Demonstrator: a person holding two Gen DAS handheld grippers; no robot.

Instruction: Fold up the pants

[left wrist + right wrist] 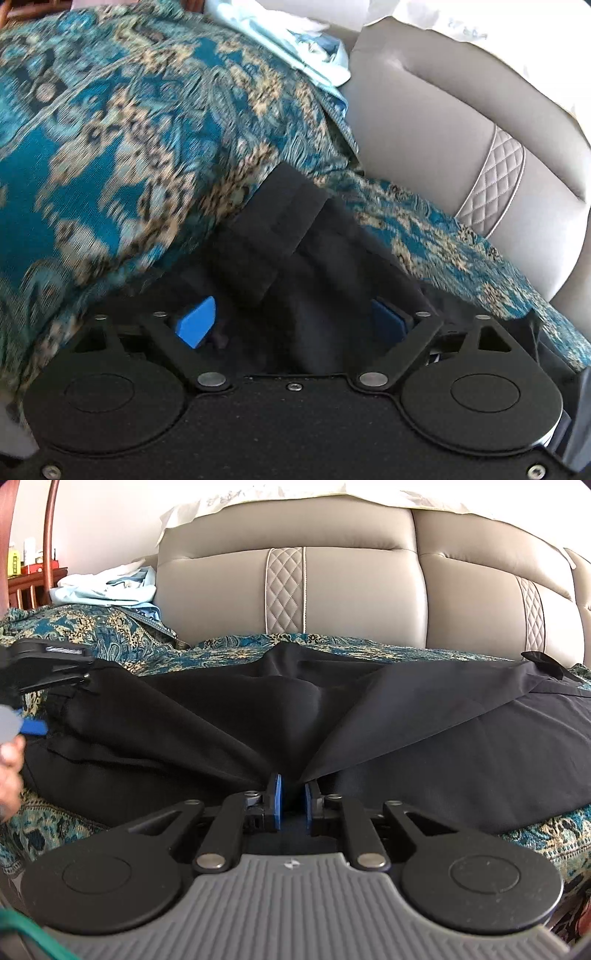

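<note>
The black pants (369, 738) are lying spread across the patterned teal throw (110, 627), directly ahead of the right gripper (291, 797), whose nearly closed blue pads are pinching a gathered fold. The left gripper (291, 321) is standing wide, gripping nothing, with the dark cloth bunched between its fingers.

Home living room. Grey leather sofa (351, 590) with quilted diamond-stitch panels (284, 590), seat covered by a teal-and-gold paisley throw (129, 129). Loose pale-blue laundry (110, 587) heaped at the sofa's end. Dark wooden cabinet (35, 581) with small household items on top against a white wall.
</note>
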